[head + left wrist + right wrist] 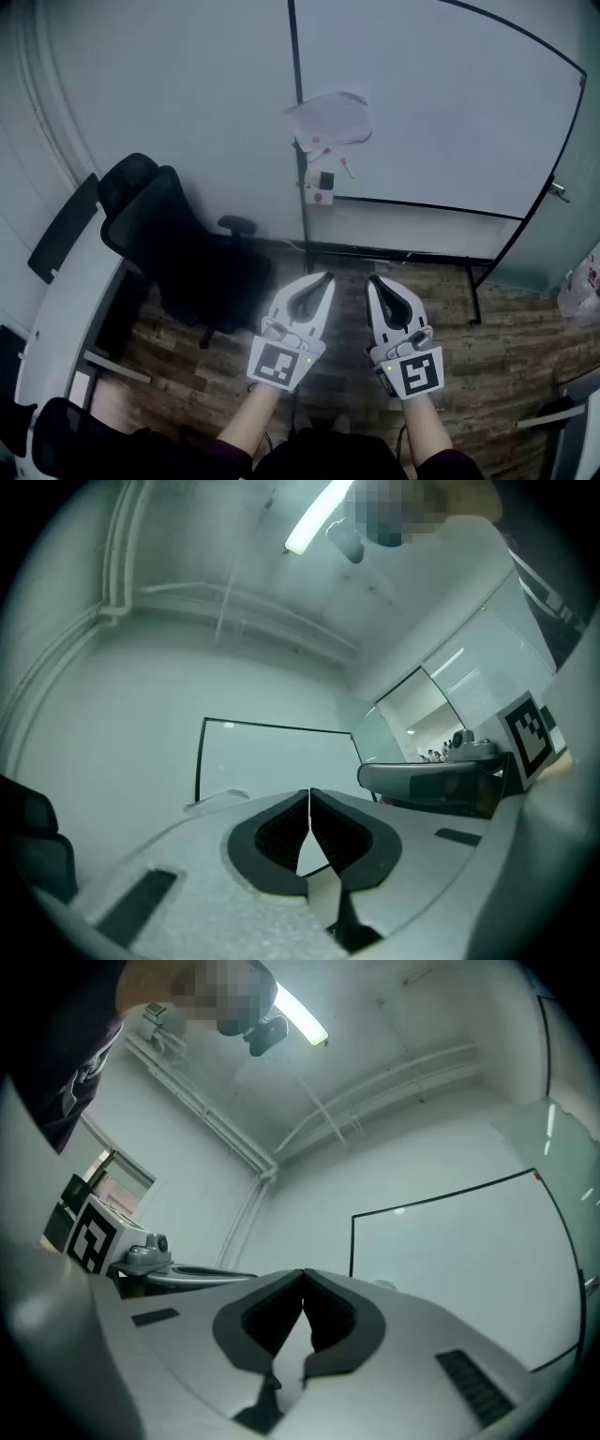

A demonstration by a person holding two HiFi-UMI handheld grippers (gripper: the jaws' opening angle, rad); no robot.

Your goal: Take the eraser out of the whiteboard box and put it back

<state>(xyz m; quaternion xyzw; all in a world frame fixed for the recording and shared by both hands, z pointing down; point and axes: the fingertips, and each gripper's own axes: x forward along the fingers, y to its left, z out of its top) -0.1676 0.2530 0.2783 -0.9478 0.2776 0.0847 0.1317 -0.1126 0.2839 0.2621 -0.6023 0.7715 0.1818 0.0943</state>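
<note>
The whiteboard (441,103) stands on a black frame ahead of me. A small white box (321,194) hangs at its lower left corner, with a dark block (325,180) in it that may be the eraser. Crumpled white paper (328,120) is stuck just above it. My left gripper (327,277) and right gripper (373,279) are held side by side over the floor, well short of the board, both shut and empty. The left gripper view shows the shut jaw tips (309,791) against the board (272,757). The right gripper view shows the same (303,1272), with the board (450,1241) beyond.
A black office chair (178,244) stands left of the grippers, beside a white desk (66,309). The board's stand has a leg (473,295) on the wood floor (506,356). A glass wall (572,216) is at the right.
</note>
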